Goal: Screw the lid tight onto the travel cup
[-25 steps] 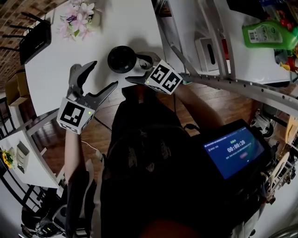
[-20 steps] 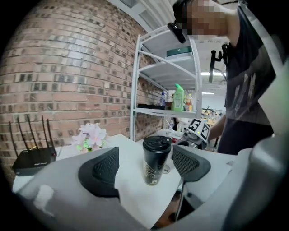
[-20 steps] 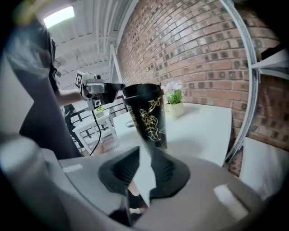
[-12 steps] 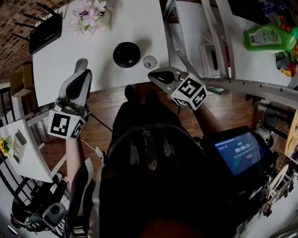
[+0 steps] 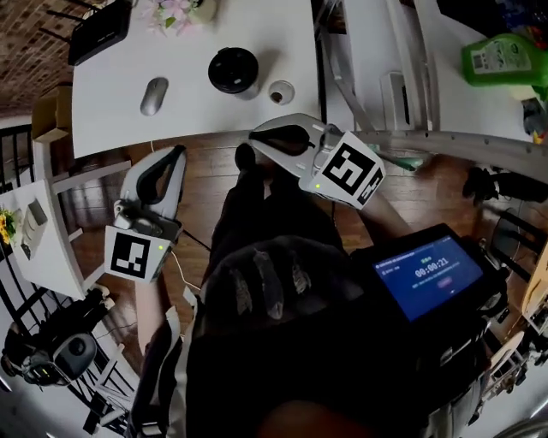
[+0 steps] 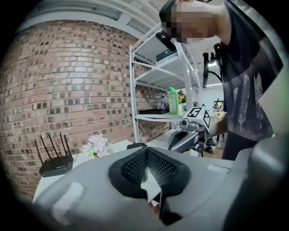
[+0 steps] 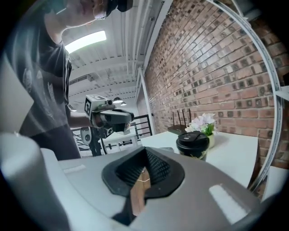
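Observation:
The travel cup [image 5: 233, 70] with its black lid on top stands on the white table [image 5: 197, 107]; in the right gripper view the cup [image 7: 193, 144] rises past my jaws, well ahead of them. A small round cap [image 5: 281, 91] lies just right of it. My left gripper [image 5: 175, 154] is shut and empty, held over the wooden floor short of the table's near edge. My right gripper [image 5: 257, 135] is also shut on nothing, near the table's edge below the cup. Each gripper shows in the other's view: the right gripper [image 6: 187, 135] and the left gripper [image 7: 110, 118].
A grey mouse [image 5: 154, 96], a black router [image 5: 101, 32] and a pot of pink flowers [image 5: 175, 10] sit on the table. A white metal shelf frame [image 5: 411, 77] stands to the right, with a green bottle [image 5: 505, 60]. A lit screen [image 5: 428, 274] hangs at my chest.
Both grippers went from open to shut and drew back from the table toward my body. The cup and cap stayed in place.

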Available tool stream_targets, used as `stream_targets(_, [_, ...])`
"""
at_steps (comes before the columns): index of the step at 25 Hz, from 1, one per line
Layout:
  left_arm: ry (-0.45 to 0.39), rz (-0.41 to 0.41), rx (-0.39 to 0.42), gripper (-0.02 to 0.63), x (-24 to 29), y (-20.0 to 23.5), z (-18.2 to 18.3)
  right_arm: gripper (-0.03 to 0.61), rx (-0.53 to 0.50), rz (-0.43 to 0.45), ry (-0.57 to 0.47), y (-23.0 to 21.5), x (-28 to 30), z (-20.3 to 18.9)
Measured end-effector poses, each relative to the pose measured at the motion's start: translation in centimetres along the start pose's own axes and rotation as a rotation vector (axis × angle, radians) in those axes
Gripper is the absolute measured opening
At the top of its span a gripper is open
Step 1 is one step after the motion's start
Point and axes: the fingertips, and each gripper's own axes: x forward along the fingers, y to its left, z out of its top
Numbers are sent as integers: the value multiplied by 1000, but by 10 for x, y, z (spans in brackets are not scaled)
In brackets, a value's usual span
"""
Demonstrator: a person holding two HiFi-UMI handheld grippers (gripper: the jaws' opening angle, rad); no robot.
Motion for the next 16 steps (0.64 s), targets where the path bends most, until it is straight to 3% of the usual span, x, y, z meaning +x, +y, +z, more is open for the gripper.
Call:
stream_targets(4, [36, -29, 47, 2, -16, -14, -9, 5, 8, 19, -5, 22, 16, 12])
stream_targets(10, [-46, -56, 16, 2, -58, -16, -18, 6, -8, 25, -3, 60, 42, 24])
stream_targets(16, [-120, -125, -130, 2, -138, -3, -50, 5, 0, -7, 7, 143, 102, 50])
